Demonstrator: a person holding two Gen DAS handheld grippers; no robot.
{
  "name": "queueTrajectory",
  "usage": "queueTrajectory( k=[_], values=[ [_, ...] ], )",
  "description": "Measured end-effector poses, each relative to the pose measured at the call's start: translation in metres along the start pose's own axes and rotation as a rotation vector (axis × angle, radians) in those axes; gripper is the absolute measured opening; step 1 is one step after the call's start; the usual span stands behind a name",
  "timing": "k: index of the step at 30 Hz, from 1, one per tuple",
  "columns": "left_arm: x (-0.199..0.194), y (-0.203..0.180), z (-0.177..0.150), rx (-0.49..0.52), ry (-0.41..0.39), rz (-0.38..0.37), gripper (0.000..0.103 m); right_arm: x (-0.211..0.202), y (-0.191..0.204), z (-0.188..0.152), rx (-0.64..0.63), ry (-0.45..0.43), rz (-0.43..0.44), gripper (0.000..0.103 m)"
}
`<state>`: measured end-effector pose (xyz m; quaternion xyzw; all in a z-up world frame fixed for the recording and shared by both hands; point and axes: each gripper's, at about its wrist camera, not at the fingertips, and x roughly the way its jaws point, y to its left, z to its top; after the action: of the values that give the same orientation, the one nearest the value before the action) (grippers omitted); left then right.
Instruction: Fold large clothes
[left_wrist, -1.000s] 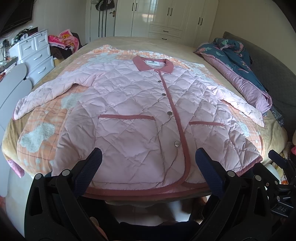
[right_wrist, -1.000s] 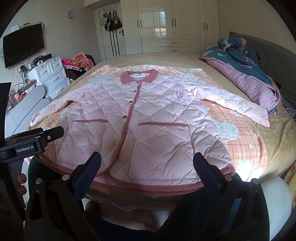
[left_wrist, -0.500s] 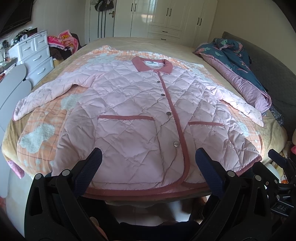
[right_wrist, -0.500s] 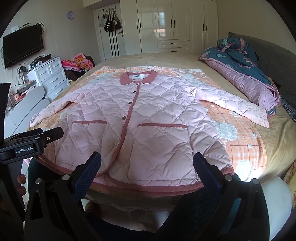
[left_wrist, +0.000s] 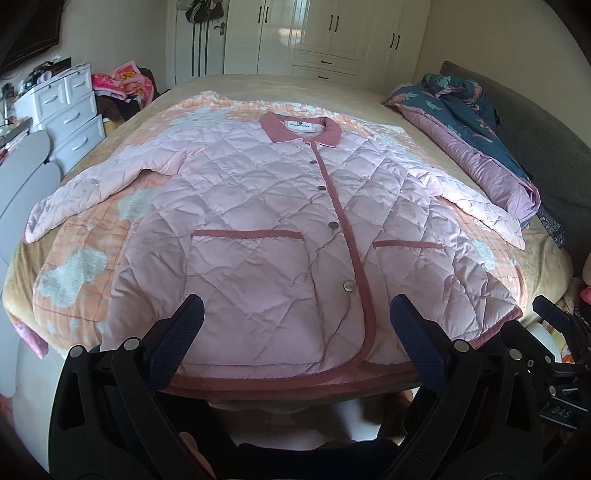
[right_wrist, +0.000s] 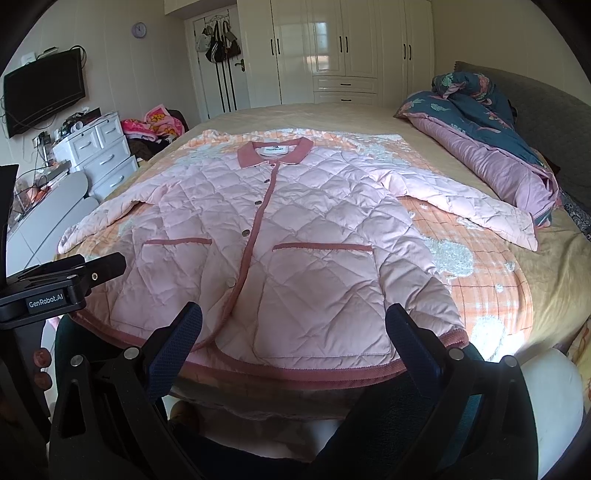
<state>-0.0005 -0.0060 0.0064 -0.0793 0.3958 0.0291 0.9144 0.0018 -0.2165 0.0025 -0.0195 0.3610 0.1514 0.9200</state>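
Observation:
A pink quilted jacket (left_wrist: 266, 221) (right_wrist: 295, 236) with a darker pink collar, trim and two pockets lies flat, buttoned and face up on the bed, both sleeves spread outward. Its hem lies along the near bed edge. My left gripper (left_wrist: 295, 314) hovers open just before the hem, left of the button line, holding nothing. My right gripper (right_wrist: 293, 321) is also open and empty, over the hem below the right pocket. The left gripper's body (right_wrist: 55, 291) shows at the left of the right wrist view.
An orange checked blanket (left_wrist: 74, 266) lies under the jacket on the bed (right_wrist: 554, 280). A rolled blue and purple quilt (right_wrist: 491, 147) lies along the right side. White drawers (left_wrist: 66, 114) stand at the left, wardrobes (right_wrist: 343, 51) behind, a wall TV (right_wrist: 44, 92) at the left.

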Motion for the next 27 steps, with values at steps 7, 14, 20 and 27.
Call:
queueTrajectory(
  k=[7,14,20,27],
  values=[
    [0.005,-0.005,0.001,0.011,0.005,-0.008,0.095,0.004,0.0,0.003,-0.002,0.003,0.007,0.099],
    [0.012,-0.001,0.007,0.002,0.014,-0.015,0.095,0.014,0.001,0.014,0.001,0.015,0.02,0.099],
    [0.025,0.006,0.023,-0.013,0.016,-0.012,0.095,0.025,0.004,0.027,-0.003,0.023,0.02,0.099],
    [0.04,0.009,0.044,-0.026,0.006,-0.001,0.095,0.043,-0.001,0.051,0.001,0.026,0.027,0.099]
  ],
)
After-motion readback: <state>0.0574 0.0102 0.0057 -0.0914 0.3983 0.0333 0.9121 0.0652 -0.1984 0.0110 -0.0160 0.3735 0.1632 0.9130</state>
